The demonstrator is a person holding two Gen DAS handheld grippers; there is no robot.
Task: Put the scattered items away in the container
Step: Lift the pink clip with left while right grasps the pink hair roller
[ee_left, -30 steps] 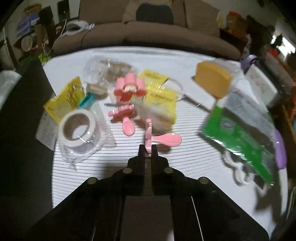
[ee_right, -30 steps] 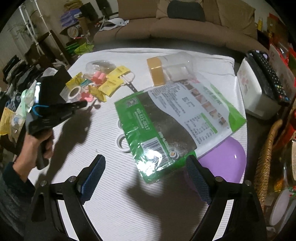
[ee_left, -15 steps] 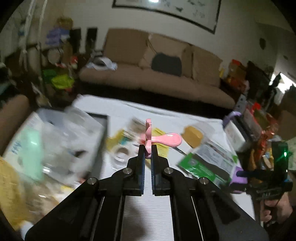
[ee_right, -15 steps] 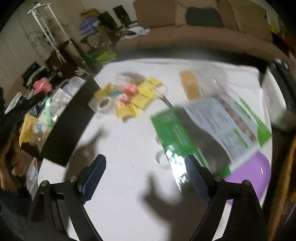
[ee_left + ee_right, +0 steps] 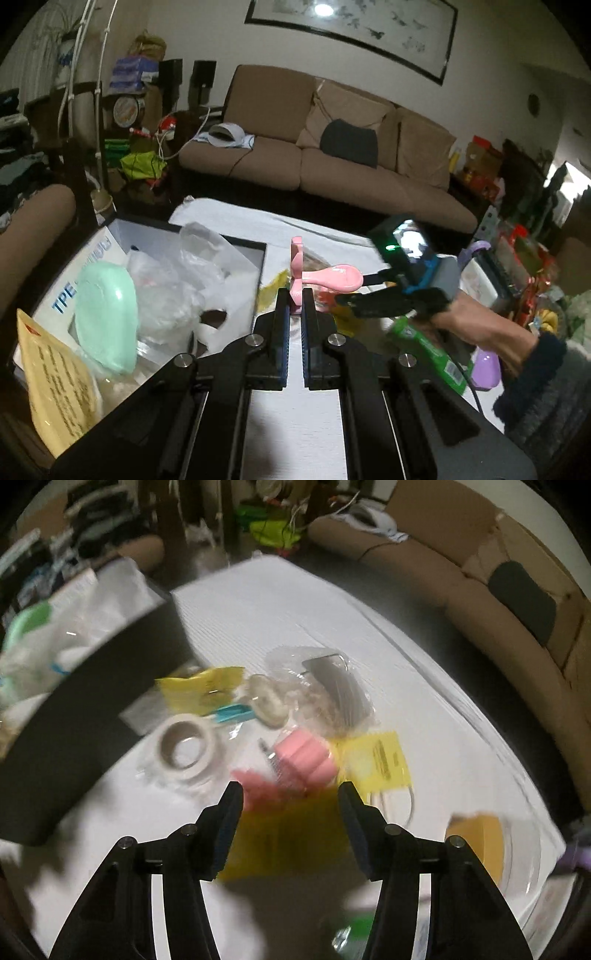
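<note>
Step in hand: carrying one picked item to the container while the other hand goes for the next; this is a judgement from how things lie.
Left gripper (image 5: 294,295): jaws clenched on the stem of a small pink plastic spoon-shaped toy (image 5: 325,277); the toy is held in the air, its bowl pointing right, just right of the container's near corner.
Container: an open black-walled box with white lining (image 5: 236,242), already holding a mint-green oval case (image 5: 107,314) and crumpled clear bags (image 5: 177,280).
Right gripper (image 5: 291,825): jaws closing over the scattered pile; a yellow flat packet (image 5: 291,838) shows between them, blurred; the pads do not visibly press on it, so nothing grasped.
Left on the white ribbed table mat (image 5: 295,613): a white tape roll (image 5: 186,747), pink ridged clips (image 5: 304,755).
Next move: swing the left gripper left over the box, then release; the right must settle squarely on the packet before it clamps.
</note>
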